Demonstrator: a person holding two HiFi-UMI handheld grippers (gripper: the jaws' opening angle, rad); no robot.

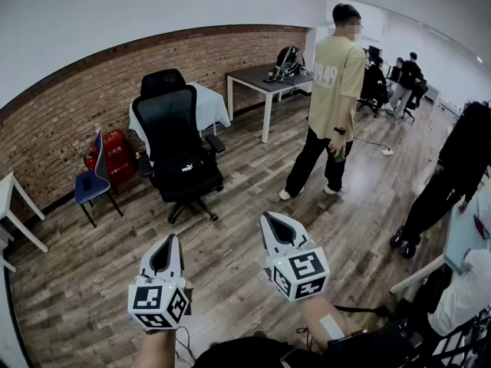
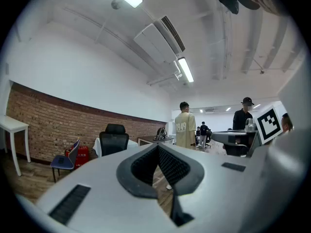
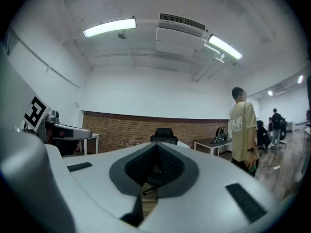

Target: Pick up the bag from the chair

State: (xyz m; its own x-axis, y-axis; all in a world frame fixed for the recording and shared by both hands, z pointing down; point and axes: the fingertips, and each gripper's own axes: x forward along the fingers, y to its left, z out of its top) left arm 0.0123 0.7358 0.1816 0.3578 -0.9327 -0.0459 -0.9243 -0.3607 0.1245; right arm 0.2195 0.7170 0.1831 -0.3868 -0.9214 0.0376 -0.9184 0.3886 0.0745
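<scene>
Left gripper and right gripper hang level, jaws together on nothing, well apart from the black bag on the office chair, likely because the approach is not yet begun.

Person in a beige shirt standing mid-room on the wooden floor. Behind, a backpack sits on the grey counter. Over by the brick wall, a small blue chair beside a red box.
</scene>
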